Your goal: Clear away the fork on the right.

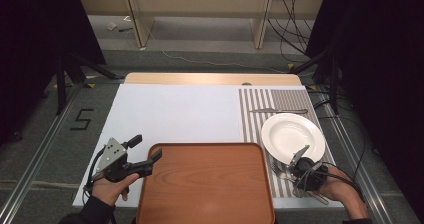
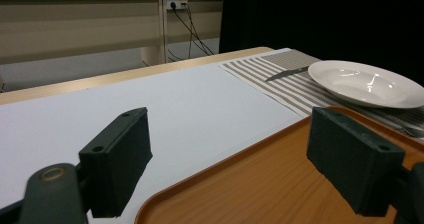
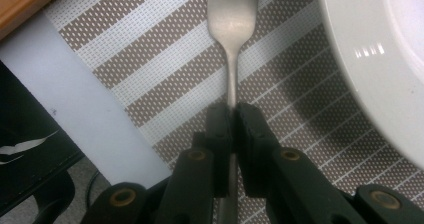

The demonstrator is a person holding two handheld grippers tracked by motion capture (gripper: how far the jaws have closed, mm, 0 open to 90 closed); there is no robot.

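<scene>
Right gripper (image 3: 232, 115), lower right of the high view, jaws clamped on the fork (image 3: 231, 24) handle over the striped placemat (image 1: 255, 115). Left gripper (image 1: 146, 153), lower left, jaws apart at the wooden tray (image 1: 207, 184) corner. White worktop (image 1: 170, 115); plate (image 1: 292, 135) right of centre; knife (image 1: 277, 111) beyond it.

right gripper (image 3: 232, 115) clamps fork (image 3: 231, 29) handle | striped placemat (image 3: 150, 59) (plate (image 3: 370, 74) beside)
</scene>
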